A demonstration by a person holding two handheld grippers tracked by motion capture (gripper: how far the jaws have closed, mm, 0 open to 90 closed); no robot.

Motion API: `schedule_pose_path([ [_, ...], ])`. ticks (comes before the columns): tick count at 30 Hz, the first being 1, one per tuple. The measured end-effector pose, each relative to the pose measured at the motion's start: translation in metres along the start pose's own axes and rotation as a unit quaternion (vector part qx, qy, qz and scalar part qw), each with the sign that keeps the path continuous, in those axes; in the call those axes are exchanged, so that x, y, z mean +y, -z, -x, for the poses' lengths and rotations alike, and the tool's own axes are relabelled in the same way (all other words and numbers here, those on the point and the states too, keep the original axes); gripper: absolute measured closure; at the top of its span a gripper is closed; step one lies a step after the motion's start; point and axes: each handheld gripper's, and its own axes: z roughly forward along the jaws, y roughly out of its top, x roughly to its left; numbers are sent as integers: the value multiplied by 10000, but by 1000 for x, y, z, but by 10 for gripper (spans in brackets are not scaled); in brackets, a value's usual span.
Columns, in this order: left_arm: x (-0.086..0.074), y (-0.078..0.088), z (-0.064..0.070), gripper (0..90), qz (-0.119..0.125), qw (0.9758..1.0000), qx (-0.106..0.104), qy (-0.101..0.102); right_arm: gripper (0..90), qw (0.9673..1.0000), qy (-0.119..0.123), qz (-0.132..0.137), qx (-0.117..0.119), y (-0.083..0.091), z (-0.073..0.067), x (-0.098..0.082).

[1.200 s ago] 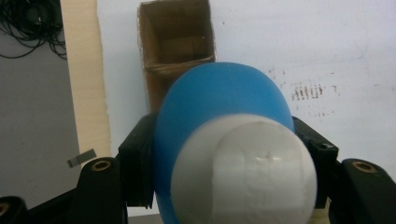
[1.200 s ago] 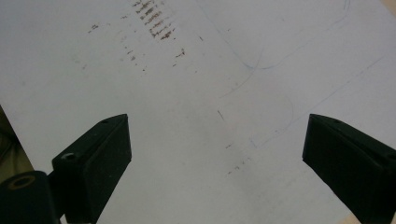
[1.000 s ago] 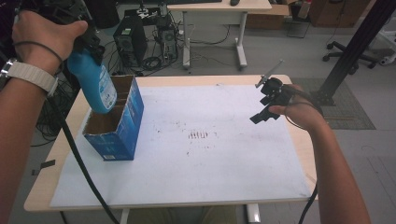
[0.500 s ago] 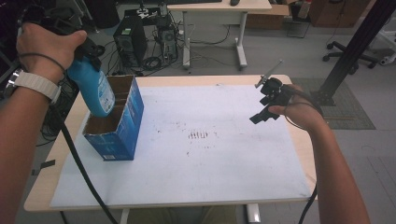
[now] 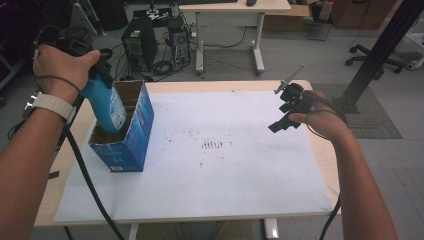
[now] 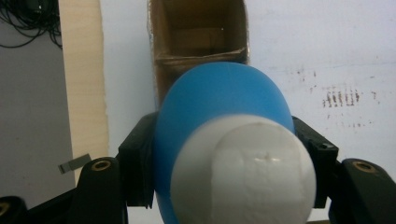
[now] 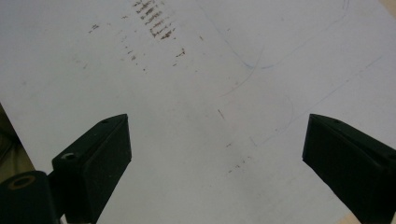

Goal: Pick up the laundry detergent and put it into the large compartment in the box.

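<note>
Inside blue box (image 5: 131,145), blue bottle (image 5: 106,106).

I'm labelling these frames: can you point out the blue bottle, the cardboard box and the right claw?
blue bottle (image 5: 106,107): high view, on its blue body above the box opening.
cardboard box (image 5: 135,140): high view, on its blue outer side wall.
right claw (image 7: 217,156): right gripper view, midway between its open jaws.

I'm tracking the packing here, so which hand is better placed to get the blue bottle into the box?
Left. Its gripper already grips the blue bottle, partly inside the box. The right gripper hangs open, far across the table.
</note>
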Motion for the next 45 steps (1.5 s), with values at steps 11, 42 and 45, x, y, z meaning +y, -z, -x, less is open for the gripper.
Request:
schedule_pose_path([
  [11, -5, -22, -5, 373, -6, 10000, 58, 20, 81, 10000, 0, 5, 4, -2, -1, 1],
  [42, -15, -84, 0, 374, 31, 9996, 235, -129, 81, 10000, -44, -57, -10, -2, -1, 0],
  [45, -16, -89, 1, 374, 19, 9996, 256, -145, 81, 10000, -45, -72, -7, -3, -1, 0],
])
